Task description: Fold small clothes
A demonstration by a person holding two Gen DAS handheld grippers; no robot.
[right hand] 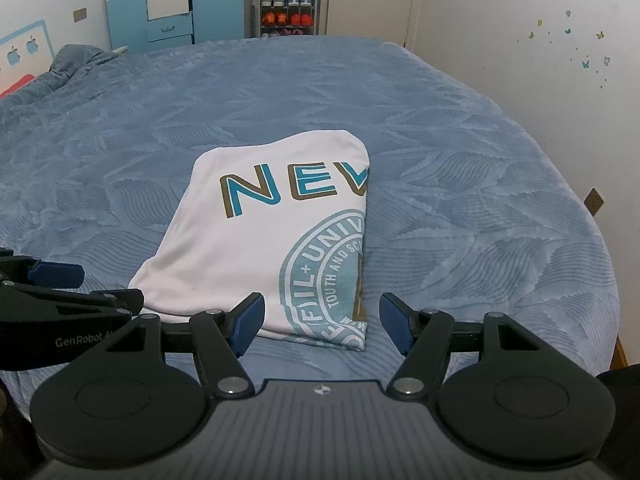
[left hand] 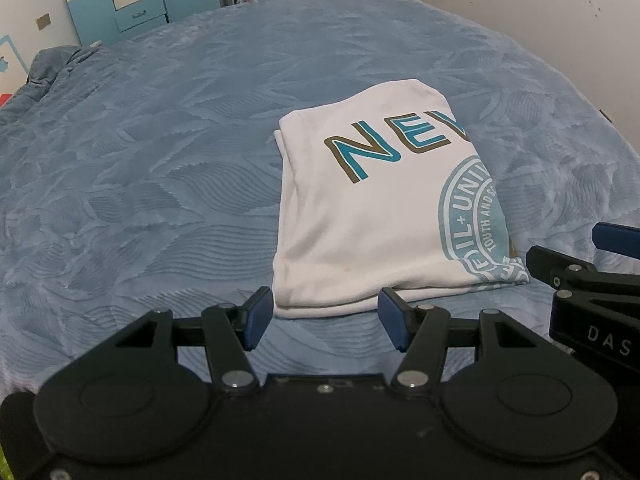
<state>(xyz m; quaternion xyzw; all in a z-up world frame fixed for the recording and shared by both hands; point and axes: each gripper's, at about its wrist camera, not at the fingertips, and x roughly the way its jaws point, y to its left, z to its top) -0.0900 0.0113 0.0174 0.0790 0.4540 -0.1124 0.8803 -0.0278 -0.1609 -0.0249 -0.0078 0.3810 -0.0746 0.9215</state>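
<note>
A white T-shirt [left hand: 360, 216] with teal and brown lettering and a round teal print lies folded into a compact rectangle on the blue bedspread [left hand: 160, 160]. My left gripper [left hand: 326, 320] is open, just short of the shirt's near hem, with nothing between its blue pads. In the right wrist view the same folded T-shirt [right hand: 248, 248] lies ahead, and my right gripper [right hand: 322, 326] is open over its near right corner, holding nothing. Each gripper shows at the edge of the other's view: the right gripper [left hand: 588, 276] and the left gripper [right hand: 60, 284].
The bedspread [right hand: 480, 200] stretches wide around the shirt. A bunched blue blanket [right hand: 76, 64] lies at the far left. Beyond the bed stand a blue and white wardrobe [right hand: 160, 4] and a shoe rack [right hand: 288, 8]. A white wall [right hand: 540, 40] runs along the right.
</note>
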